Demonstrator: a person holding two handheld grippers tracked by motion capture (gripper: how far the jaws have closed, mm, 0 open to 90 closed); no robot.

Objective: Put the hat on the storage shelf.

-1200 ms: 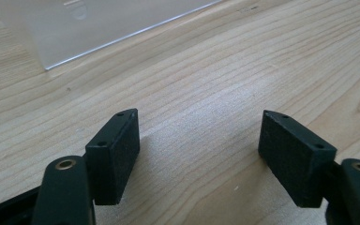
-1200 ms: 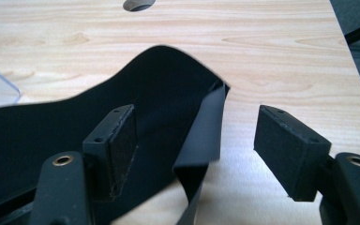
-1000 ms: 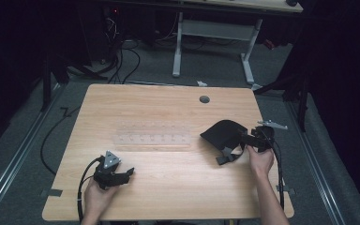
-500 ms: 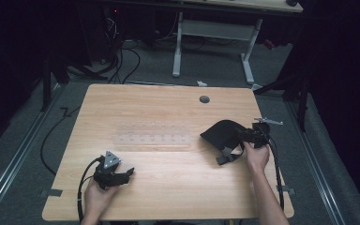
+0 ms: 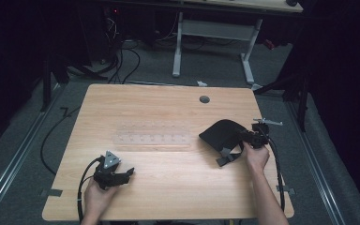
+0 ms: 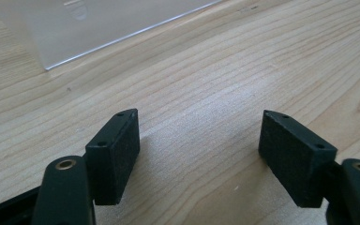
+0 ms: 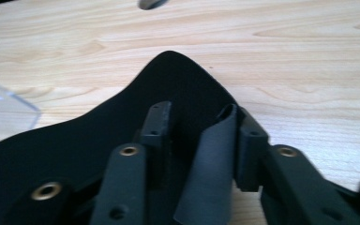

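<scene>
The table point(image 5: 168, 108) is bare wood over its far half and along its near edge, so a hand could pass freely there. A clear plastic strip point(image 5: 152, 139) lies flat across the middle. A black pad point(image 5: 220, 133) with a strap point(image 5: 227, 157) takes up the right side, and the right gripper point(image 5: 251, 137) sits against it. The left gripper point(image 5: 122, 174) has bare wood ahead of its parted jaws.

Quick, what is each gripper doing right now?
Left gripper: open, empty.
Right gripper: jaws just closing on the black mask's strap; grip unclear.
</scene>
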